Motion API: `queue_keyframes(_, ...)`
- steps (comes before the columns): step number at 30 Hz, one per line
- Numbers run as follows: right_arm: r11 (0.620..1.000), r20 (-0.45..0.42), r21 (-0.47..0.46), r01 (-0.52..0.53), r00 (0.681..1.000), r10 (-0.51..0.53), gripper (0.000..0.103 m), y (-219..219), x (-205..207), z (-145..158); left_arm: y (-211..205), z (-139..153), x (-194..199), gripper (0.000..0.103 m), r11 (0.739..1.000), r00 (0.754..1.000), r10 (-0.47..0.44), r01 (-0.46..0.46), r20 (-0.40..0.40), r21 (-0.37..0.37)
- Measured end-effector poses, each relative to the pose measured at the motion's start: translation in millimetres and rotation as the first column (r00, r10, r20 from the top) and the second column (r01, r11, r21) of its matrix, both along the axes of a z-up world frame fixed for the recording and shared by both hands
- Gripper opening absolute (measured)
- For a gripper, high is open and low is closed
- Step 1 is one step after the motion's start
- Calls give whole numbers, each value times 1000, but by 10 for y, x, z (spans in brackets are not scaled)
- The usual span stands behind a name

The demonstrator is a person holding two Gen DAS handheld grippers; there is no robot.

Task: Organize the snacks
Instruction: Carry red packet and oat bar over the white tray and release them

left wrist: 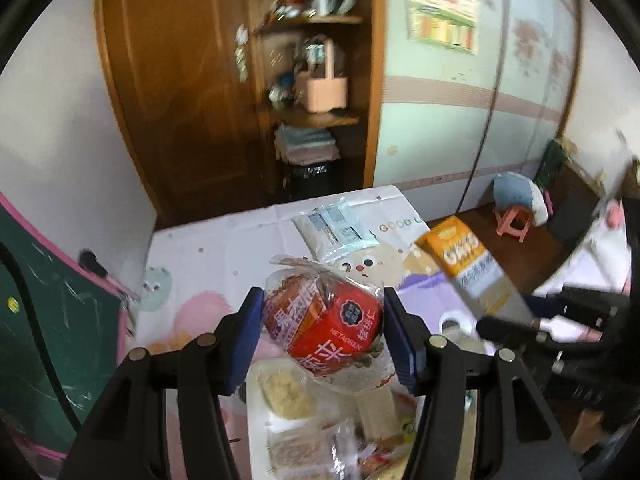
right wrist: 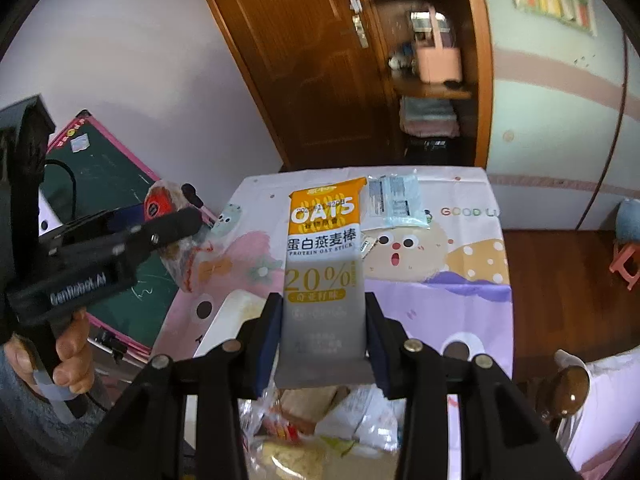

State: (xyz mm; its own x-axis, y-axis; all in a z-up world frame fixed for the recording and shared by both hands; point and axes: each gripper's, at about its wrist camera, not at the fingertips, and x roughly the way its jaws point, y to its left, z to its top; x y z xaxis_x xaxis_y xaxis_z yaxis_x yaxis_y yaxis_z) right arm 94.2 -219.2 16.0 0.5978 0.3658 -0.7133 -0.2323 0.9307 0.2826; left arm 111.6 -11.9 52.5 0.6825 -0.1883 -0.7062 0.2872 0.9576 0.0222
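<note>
oat bar wrapper [right wrist: 322, 276]: "OATS" in white on the orange top; "蛋白燕麦棒" and "PROTEIN OAT STICK" below; "20%" in gold; a stamped date across the OATS lettering, only partly legible; small print on the grey lower part too blurred to read.
red snack packet [left wrist: 324, 326]: "HETAOREN" and "核桃仁" in white on red; other large characters cut off or blurred.
tablecloth [right wrist: 460, 240]: "GOOD LU", the rest cut off at the edge.
left gripper body [right wrist: 80, 276]: "GenRobot.AI" in white on black.
pale blue packet [right wrist: 396, 200]: printed label, not legible.
</note>
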Motion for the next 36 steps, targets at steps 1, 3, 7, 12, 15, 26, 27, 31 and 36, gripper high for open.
queue_keyframes(1, 1000, 11, 6, 13, 1000, -13, 40, -11, -126, -17, -24, -11, -134, 56, 1000, 1000, -6, 6, 22, 19)
queue_keyframes(3, 999, 16, 20, 33, 999, -34, 40, -16, -308, -48, -81, -74, -367, 56, 999, 999, -18, 16, 48, 48)
queue_keyframes(7, 998, 36, -2, 56, 998, -56, 40, 36, -568, -177, -178, -282, -632, 56, 998, 999, -15, 13, 41, 67)
queue_keyframes(12, 998, 31, -52, 29, 999, -27, 40, 207, -810, -345, -212, -646, -774, 57, 996, 1000, 18, -17, -11, 87)
queue_keyframes(15, 993, 27, -111, 30, 999, -27, 40, 259, -867, -468, -181, -801, -794, 57, 996, 999, 42, -39, -30, 81)
queue_keyframes(26, 990, -57, -141, 9, 998, -18, 40, 262, -832, -858, -72, -1176, -725, 57, 991, 986, 103, -91, -130, 97)
queue_keyframes(27, 989, -66, -146, -1, 998, -9, 40, 288, -827, -888, -81, -1192, -730, 57, 991, 986, 100, -87, -133, 99)
queue_keyframes(31, 986, -98, -160, -37, 995, 22, 41, 392, -800, -986, -126, -1224, -740, 58, 991, 987, 92, -77, -134, 111)
queue_keyframes(36, 984, -100, -174, -32, 995, 15, 42, 424, -782, -995, -48, -1173, -734, 95, 987, 984, 137, -126, -111, 99)
